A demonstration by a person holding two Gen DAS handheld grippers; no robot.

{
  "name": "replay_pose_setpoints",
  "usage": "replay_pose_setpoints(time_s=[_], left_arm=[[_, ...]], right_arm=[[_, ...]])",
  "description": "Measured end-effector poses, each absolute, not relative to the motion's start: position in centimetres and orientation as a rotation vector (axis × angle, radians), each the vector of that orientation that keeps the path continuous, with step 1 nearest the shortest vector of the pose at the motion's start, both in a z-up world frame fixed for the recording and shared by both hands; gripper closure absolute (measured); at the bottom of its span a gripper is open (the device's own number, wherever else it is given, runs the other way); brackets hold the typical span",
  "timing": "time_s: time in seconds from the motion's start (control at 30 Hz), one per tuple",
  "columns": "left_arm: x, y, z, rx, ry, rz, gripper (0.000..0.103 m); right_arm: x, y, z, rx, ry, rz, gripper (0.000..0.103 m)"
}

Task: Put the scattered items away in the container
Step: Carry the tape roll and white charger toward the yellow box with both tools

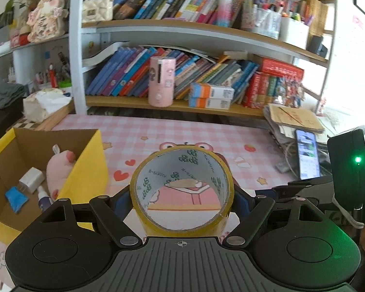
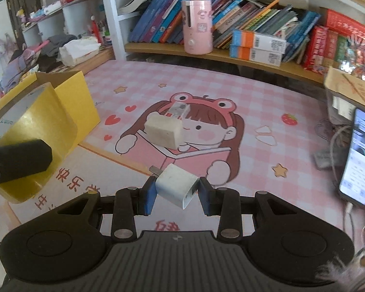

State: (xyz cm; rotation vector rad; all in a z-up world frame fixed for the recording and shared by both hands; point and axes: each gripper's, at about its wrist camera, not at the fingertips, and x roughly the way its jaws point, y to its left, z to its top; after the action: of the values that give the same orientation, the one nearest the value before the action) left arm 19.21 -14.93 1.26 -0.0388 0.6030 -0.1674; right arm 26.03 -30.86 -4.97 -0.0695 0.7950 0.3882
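My left gripper (image 1: 181, 198) is shut on a roll of yellow tape (image 1: 181, 192), held upright above the pink mat, right of the yellow cardboard box (image 1: 90, 160). The box holds a pink plush toy (image 1: 58, 170), a white charger (image 1: 31, 180), a blue packet (image 1: 15, 198) and a small bottle (image 1: 43, 198). My right gripper (image 2: 176, 189) is shut on a white charger plug (image 2: 176, 186), lifted over the mat. The tape roll (image 2: 34, 133) and yellow box (image 2: 77, 102) appear at the left of the right wrist view. A worn white eraser (image 2: 164, 131) lies on the mat ahead.
A pink checked desk mat (image 2: 255, 97) covers the table. A phone (image 2: 359, 160) with cables lies at the right beside a paper stack (image 1: 294, 119). Bookshelves with a pink canister (image 2: 198, 26) stand behind. A tissue pack (image 1: 46, 104) sits at the back left.
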Motion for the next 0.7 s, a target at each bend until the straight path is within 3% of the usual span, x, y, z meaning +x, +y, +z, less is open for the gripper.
replay_pose_setpoints(time_s=[0.7], left_arm=[[8.6, -5.4, 1.1, -0.036, 0.581, -0.376, 0.02]], right_arm=[[10.8, -23.4, -2.7, -0.022, 0.736, 0.117, 0.069]])
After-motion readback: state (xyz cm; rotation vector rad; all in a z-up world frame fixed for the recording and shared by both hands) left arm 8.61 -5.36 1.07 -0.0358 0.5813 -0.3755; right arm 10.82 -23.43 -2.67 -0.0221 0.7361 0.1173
